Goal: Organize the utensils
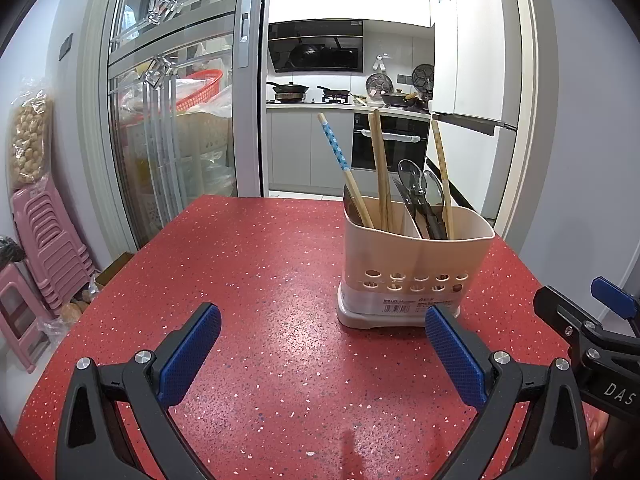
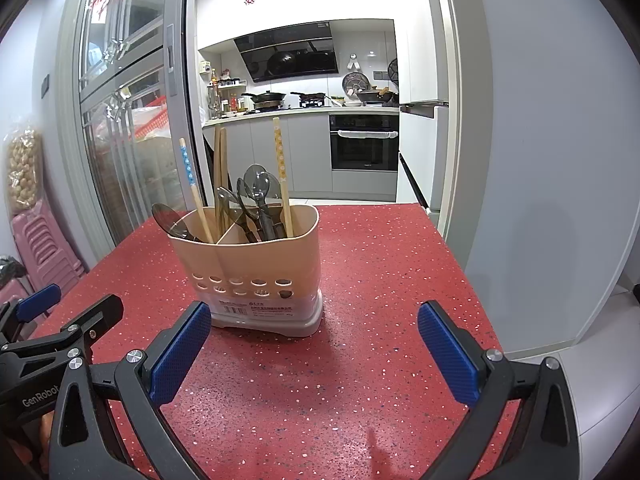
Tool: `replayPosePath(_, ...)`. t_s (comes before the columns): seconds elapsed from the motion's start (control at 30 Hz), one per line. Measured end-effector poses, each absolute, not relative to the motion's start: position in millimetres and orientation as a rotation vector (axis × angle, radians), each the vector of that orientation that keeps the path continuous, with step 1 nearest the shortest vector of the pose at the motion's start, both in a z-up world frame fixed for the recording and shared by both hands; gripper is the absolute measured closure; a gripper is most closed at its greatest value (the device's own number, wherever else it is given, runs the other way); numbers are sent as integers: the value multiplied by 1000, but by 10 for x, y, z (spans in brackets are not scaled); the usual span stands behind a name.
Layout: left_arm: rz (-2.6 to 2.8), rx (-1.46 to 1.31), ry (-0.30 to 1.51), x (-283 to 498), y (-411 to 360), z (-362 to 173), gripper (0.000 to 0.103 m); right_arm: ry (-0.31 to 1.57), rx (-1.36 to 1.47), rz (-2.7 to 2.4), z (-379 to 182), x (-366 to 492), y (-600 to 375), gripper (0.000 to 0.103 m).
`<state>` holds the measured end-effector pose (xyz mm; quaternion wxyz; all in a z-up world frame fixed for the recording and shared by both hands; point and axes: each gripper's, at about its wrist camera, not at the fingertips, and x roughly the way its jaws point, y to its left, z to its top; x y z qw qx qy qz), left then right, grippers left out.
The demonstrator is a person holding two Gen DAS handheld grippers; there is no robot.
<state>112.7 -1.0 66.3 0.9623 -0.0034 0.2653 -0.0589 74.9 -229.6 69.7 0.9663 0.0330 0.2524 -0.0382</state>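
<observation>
A beige two-compartment utensil holder (image 1: pixel 416 268) (image 2: pixel 256 272) stands on the red speckled table (image 1: pixel 248 280) (image 2: pixel 380 280). It holds chopsticks, one with a blue dotted top (image 1: pixel 335 148) (image 2: pixel 187 164), plain wooden ones (image 1: pixel 379 160), one with a yellow pattern (image 2: pixel 279 152), and dark translucent spoons (image 1: pixel 424 192) (image 2: pixel 256 188). My left gripper (image 1: pixel 322 354) is open and empty, just in front and left of the holder. My right gripper (image 2: pixel 314 350) is open and empty, in front of the holder and slightly right. Each gripper shows at the edge of the other's view.
Pink plastic stools (image 1: pixel 44 240) are stacked on the floor left of the table. A glass sliding door (image 1: pixel 172 120) stands behind on the left. A kitchen with an oven (image 2: pixel 364 144) lies beyond the far edge. A grey wall (image 2: pixel 552 160) is close on the right.
</observation>
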Motion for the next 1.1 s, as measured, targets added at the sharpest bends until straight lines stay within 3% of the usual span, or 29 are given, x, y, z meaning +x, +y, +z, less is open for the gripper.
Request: replayPosePath(1.1,-110,-14,544,1160,9,689,0,509,72,-78,719,725,-2281,0)
